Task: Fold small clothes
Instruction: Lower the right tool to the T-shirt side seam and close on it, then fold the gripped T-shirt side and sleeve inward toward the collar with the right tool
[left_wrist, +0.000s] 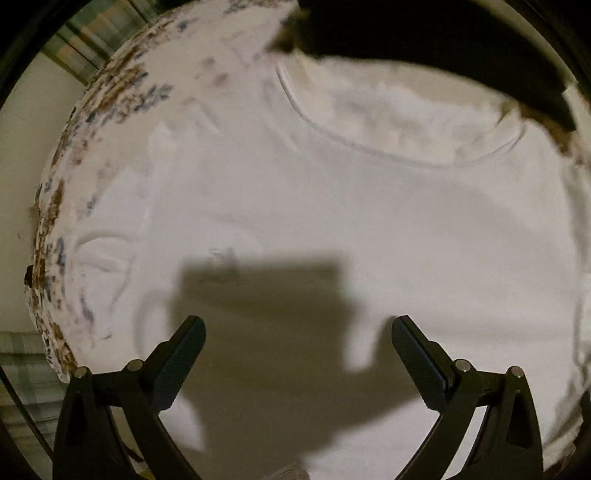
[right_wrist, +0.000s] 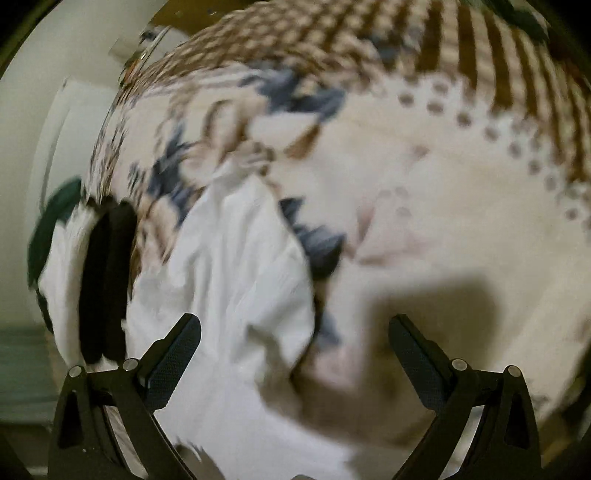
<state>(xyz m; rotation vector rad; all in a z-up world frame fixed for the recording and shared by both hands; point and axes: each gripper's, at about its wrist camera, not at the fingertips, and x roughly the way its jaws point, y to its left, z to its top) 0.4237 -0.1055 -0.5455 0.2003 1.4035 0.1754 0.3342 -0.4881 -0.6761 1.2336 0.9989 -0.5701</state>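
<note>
The left gripper (left_wrist: 297, 354) jaws stand wide apart, empty, above the white T-shirt (left_wrist: 369, 229) spread ahead. The right gripper (right_wrist: 295, 354) jaws likewise gape, empty, over a sleeve (right_wrist: 236, 258). Risk: closing low may also catch the patterned cloth (right_wrist: 424, 184) underneath.

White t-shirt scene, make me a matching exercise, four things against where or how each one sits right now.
Things:
1. white cotton t-shirt
2. ribbed round neckline
3. left gripper
4. floral patterned bedsheet

States:
A. open, hovering above the shirt body
B. under the shirt, showing around its edges
C. spread flat, front up
D. at the shirt's far end

Pairs: 1-C, 2-D, 3-A, 4-B
</note>
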